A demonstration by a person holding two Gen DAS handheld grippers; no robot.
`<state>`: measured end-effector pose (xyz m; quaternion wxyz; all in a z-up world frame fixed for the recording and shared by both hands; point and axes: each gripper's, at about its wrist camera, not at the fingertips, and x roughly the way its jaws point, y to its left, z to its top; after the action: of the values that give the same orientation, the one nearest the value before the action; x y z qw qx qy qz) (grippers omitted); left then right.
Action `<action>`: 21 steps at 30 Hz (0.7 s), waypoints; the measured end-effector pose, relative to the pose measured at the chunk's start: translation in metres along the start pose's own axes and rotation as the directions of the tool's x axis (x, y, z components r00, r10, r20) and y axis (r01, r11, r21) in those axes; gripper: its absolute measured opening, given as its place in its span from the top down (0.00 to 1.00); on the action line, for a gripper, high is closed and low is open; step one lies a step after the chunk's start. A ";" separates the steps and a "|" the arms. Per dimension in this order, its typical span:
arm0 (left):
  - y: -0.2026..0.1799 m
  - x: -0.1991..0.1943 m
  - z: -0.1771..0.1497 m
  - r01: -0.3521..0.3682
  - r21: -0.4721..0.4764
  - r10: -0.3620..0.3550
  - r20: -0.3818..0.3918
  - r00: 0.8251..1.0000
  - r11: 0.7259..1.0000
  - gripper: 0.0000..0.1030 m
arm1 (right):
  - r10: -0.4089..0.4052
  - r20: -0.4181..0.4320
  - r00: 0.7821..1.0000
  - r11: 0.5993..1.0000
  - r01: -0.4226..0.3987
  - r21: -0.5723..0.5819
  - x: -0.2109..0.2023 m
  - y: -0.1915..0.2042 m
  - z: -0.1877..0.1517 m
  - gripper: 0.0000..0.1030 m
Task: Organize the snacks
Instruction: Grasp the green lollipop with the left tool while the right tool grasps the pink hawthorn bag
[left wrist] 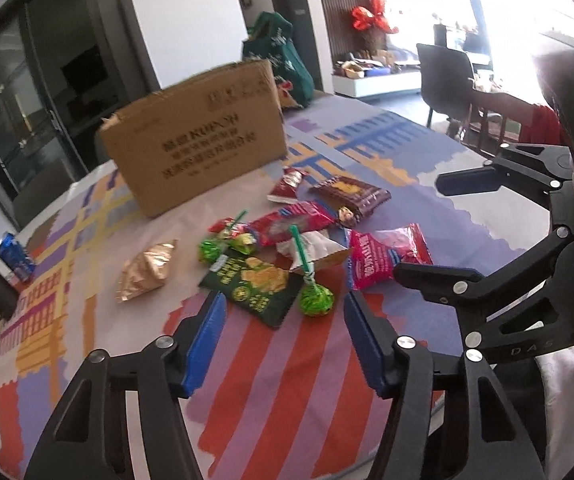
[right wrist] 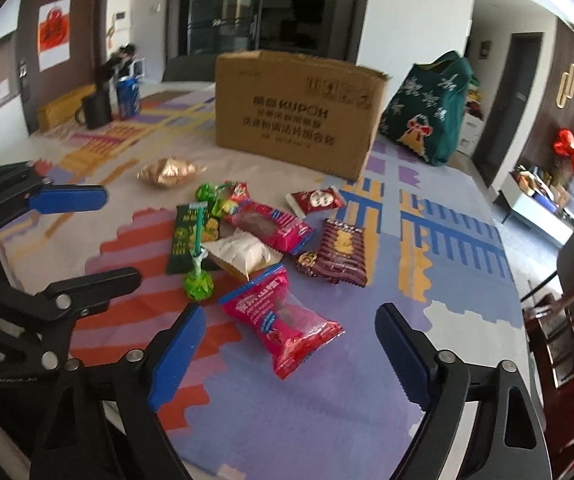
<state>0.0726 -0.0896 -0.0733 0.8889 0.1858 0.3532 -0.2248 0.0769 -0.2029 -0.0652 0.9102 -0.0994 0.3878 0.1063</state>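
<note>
Several snack packets lie in a loose pile on the patterned tablecloth (left wrist: 279, 380). A cardboard box (left wrist: 199, 136) (right wrist: 295, 112) stands behind them. My left gripper (left wrist: 284, 300) is open just short of a dark green packet (left wrist: 255, 284) and a green lollipop (left wrist: 317, 298), touching neither. My right gripper (right wrist: 291, 314) is open, its fingers either side of a pink packet (right wrist: 283, 320) without pressing it. Each gripper shows in the other's view: the right gripper (left wrist: 447, 228), the left gripper (right wrist: 119, 236). A gold packet (right wrist: 169, 172) and a brown packet (right wrist: 341, 252) lie at the pile's edges.
A green gift bag (right wrist: 431, 108) stands right of the box. A blue can (right wrist: 127, 96) and a black mug (right wrist: 97, 110) sit at the far left of the table. Wooden chairs (right wrist: 567, 320) stand off the table's right edge.
</note>
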 end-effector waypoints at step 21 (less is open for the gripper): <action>0.004 0.066 -0.001 0.154 -0.078 -0.163 -0.131 0.978 0.985 0.68 | 0.123 -0.138 0.983 0.989 -0.134 -0.070 0.053 -0.007 0.002 0.46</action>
<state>0.1172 -0.1036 -0.1198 0.8476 0.1418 0.4345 -0.2696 0.1164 -0.2029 -0.1016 0.8688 -0.1171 0.4489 0.1733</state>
